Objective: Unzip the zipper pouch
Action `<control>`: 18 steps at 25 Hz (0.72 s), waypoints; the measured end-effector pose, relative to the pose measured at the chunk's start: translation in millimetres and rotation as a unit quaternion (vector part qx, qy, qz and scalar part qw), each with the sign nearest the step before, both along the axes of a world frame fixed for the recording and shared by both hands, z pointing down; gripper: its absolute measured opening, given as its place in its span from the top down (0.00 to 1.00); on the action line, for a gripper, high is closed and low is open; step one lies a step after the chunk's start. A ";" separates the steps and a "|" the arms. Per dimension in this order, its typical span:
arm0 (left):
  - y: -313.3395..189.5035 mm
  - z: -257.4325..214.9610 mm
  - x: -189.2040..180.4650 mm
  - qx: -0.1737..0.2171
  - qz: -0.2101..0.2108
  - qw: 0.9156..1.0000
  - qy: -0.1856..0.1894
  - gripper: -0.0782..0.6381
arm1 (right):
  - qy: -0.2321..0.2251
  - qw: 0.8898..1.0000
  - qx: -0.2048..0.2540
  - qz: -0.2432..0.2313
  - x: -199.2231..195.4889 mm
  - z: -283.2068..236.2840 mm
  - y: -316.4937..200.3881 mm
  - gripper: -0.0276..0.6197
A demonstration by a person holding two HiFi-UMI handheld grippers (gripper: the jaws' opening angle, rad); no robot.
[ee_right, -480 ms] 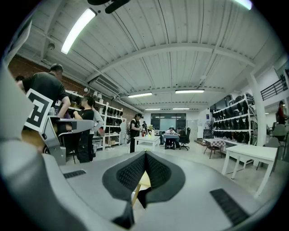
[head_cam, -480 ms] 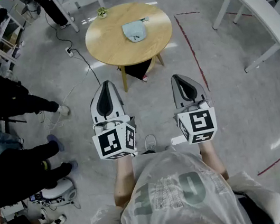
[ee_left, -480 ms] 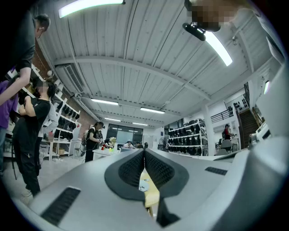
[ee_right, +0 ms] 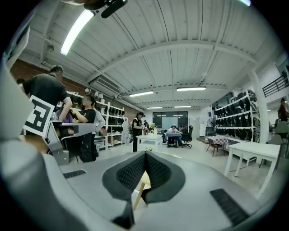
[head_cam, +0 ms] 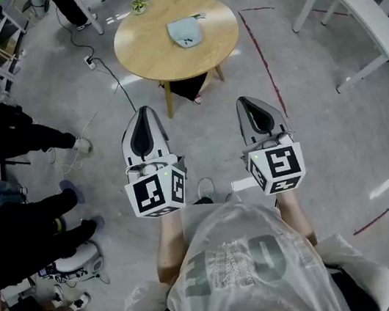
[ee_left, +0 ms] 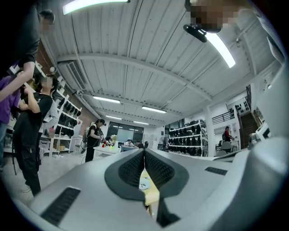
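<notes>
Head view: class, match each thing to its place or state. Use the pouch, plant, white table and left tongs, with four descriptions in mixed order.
1 pouch
2 plant
3 white table
4 left tongs

A shut and empty
B at the round table's far left rim
C at the picture's upper right
D near the round table's middle

Pairs: 1-D, 2-B, 3-C, 4-A
</notes>
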State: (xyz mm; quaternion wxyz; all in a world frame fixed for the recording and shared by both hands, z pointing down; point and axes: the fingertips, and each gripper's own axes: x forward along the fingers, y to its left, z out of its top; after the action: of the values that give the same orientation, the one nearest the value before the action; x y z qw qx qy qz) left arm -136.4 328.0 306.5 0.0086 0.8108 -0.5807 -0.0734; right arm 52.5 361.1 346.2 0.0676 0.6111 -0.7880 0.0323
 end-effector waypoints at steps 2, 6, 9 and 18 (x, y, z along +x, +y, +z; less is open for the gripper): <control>-5.0 2.1 -6.7 -0.003 0.000 1.000 0.003 0.85 | -0.002 1.000 0.000 0.000 -5.8 0.9 -4.9 0.91; -18.2 2.7 -20.4 -0.003 0.006 1.000 0.011 0.85 | -0.003 1.000 -0.001 0.009 -17.9 2.2 -13.7 0.91; -31.0 4.0 -32.9 0.000 0.012 1.000 0.019 0.85 | 0.005 1.000 -0.004 0.016 -29.2 7.2 -20.5 0.91; -85.0 27.2 -38.1 -0.027 0.024 0.999 0.033 0.85 | -0.001 0.999 -0.020 0.044 -26.0 25.8 -61.9 0.91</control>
State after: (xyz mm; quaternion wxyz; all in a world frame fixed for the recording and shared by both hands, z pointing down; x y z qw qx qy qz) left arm -174.5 243.0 333.7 0.0519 0.8213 -0.5619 -0.0843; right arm 26.5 299.2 372.0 0.0776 0.6435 -0.7598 0.0513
